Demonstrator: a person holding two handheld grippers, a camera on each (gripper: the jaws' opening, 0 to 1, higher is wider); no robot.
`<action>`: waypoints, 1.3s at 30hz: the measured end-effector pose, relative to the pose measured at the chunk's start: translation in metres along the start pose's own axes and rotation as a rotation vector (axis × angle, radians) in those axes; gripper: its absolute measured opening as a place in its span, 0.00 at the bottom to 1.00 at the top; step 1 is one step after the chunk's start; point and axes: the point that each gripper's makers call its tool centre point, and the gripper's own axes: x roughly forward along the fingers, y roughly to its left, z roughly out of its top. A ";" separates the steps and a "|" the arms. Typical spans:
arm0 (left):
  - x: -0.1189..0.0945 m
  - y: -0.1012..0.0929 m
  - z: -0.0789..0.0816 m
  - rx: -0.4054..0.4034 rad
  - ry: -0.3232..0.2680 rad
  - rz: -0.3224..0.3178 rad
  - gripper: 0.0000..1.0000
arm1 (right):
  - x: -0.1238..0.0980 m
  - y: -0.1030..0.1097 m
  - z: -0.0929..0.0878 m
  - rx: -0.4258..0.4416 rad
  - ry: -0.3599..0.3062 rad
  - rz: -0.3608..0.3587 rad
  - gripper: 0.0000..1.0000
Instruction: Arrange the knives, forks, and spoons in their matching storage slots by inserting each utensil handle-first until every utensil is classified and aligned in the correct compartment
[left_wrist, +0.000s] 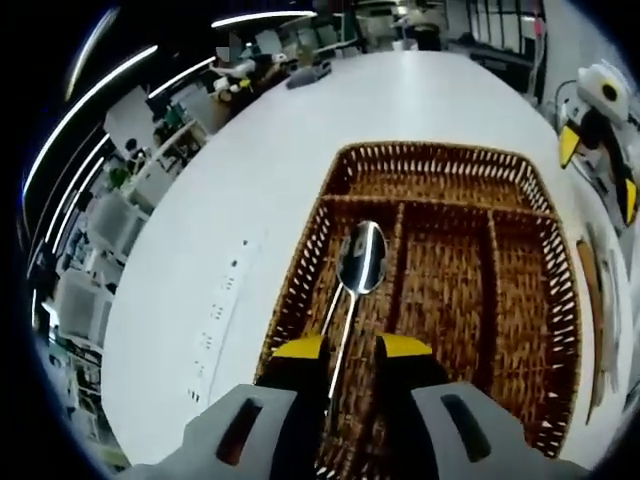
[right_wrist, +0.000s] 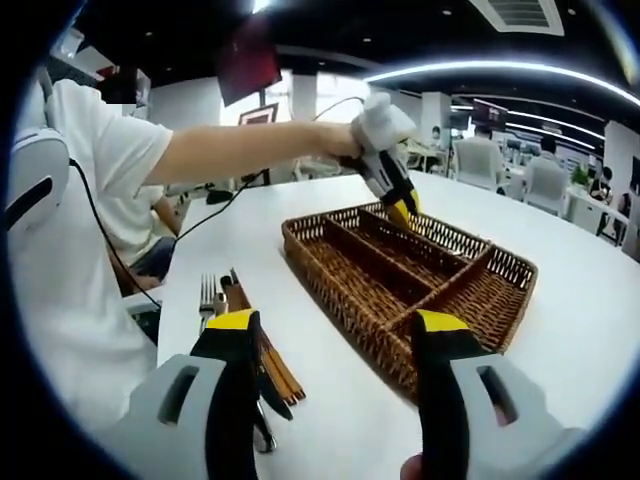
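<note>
One spoon (left_wrist: 360, 258) is clamped by its handle in the left tool (left_wrist: 352, 350) over the wicker tray's (left_wrist: 560, 300) left slot, ready for lowering, while the right tool (right_wrist: 335, 335) waits wide open near the fork (right_wrist: 208, 292) on the worktop (left_wrist: 270, 150).

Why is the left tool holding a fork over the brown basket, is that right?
Not quite: the left tool holds a spoon, not a fork, as the left gripper view shows. It is indeed over the brown basket.
</note>
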 end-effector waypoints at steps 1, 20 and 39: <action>-0.001 -0.001 0.000 -0.004 -0.003 0.004 0.18 | 0.000 0.001 0.000 -0.002 0.001 -0.001 0.63; -0.034 -0.027 0.004 -0.086 -0.140 0.077 0.24 | -0.010 0.021 0.001 -0.025 0.000 -0.006 0.63; -0.071 -0.076 -0.005 -0.153 -0.272 0.110 0.31 | -0.016 0.042 0.002 -0.050 0.000 -0.011 0.63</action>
